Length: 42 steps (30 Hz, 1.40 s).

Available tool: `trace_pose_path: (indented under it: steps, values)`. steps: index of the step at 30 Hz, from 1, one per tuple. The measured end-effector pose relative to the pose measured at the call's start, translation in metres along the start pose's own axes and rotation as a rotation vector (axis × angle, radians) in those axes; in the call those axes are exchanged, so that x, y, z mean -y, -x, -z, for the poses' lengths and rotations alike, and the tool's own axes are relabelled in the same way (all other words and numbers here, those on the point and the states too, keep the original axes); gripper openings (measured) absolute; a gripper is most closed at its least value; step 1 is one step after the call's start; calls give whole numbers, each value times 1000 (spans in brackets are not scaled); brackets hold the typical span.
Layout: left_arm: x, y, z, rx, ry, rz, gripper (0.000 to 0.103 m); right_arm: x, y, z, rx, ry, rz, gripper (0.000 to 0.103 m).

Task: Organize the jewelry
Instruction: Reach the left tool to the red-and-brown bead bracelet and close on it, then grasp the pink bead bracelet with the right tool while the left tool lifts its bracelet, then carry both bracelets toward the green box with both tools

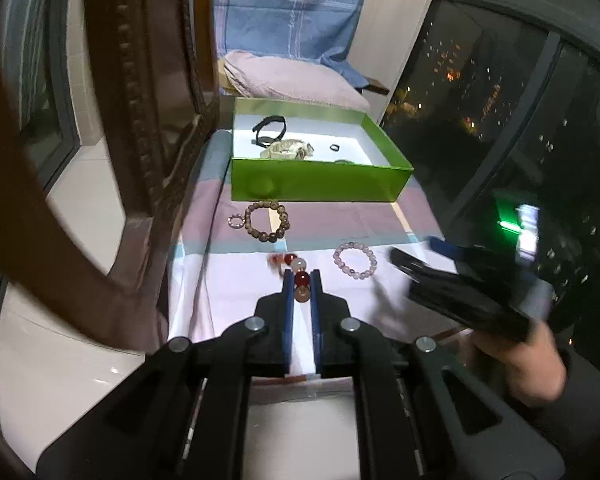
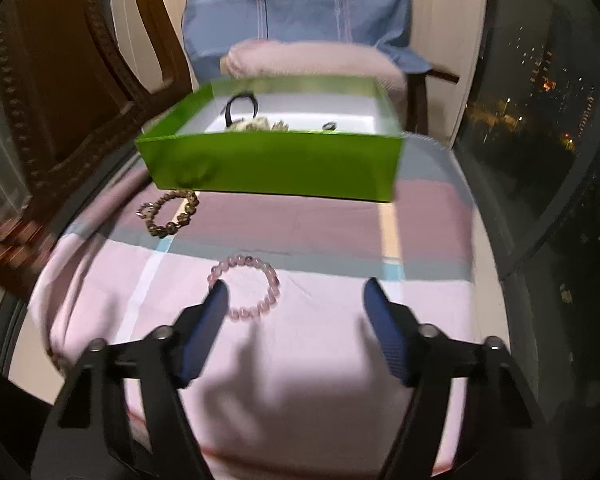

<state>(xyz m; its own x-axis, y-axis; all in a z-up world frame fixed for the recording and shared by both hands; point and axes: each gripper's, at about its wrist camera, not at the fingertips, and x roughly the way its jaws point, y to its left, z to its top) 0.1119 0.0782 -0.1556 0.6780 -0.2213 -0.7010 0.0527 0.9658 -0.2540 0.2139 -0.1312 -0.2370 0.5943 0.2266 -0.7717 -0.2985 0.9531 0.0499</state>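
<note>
Red and pale round beads sit clamped between the blue-lined jaws of the left gripper (image 1: 302, 280), which has a red bead bracelet (image 1: 300, 276) pinched near its fingertips; the rest of that strand trails blurred onto the cloth just ahead. The right gripper (image 2: 296, 296) has its jaws wide apart and empty, held low over the pink checked cloth (image 2: 300, 360) that covers the table. In the right wrist view its left fingertip lies in front of the near-left edge of a pink bead bracelet (image 2: 248, 286), which lies flat on the cloth; whether they touch cannot be told. Seen from the left wrist, the same pink bead bracelet (image 1: 355, 260) lies to the right of the clamped beads, near the blurred right gripper (image 1: 460, 292) and the hand (image 1: 520, 364) holding it.

Farther on, a brown bead bracelet (image 1: 267, 221) lies just in front of a green box (image 1: 320, 184), with a small ring (image 1: 235, 221) beside it on its left. Inside the open box rest a black band (image 1: 269, 130), a pale heap of jewelry (image 1: 288, 148) and a small dark ring (image 1: 334, 147). Beyond the box lies a pink pillow (image 1: 292, 80) with blue checked fabric (image 1: 292, 8) behind it.
</note>
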Motion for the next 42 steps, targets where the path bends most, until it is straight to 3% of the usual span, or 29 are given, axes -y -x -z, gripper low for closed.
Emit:
trace_pose_path:
  steps: [2,4,6,10,17,23,28,42]
  values:
    - [2,7,3,9,0,7,8,-10,-26,-5,-52,30,28,53]
    - [5,11,4,18,-8,5,8,-13,-48,-3,-133,30,13,22]
    - [6,15,5,27,-14,4,8,-21,-49,-2,-99,87,49,8]
    - [4,19,6,34,-13,7,8,-12,-34,3,-83,25,-2,8]
    - [20,34,7,65,-29,38,8,19,94,17,133,-69,-99,8]
    - [41,43,10,76,-53,59,8,34,171,36,252,-96,-126,8]
    - [56,46,14,80,-65,55,8,31,197,51,287,-81,-126,8]
    - [69,54,21,82,-78,27,8,22,208,61,298,-58,-150,8]
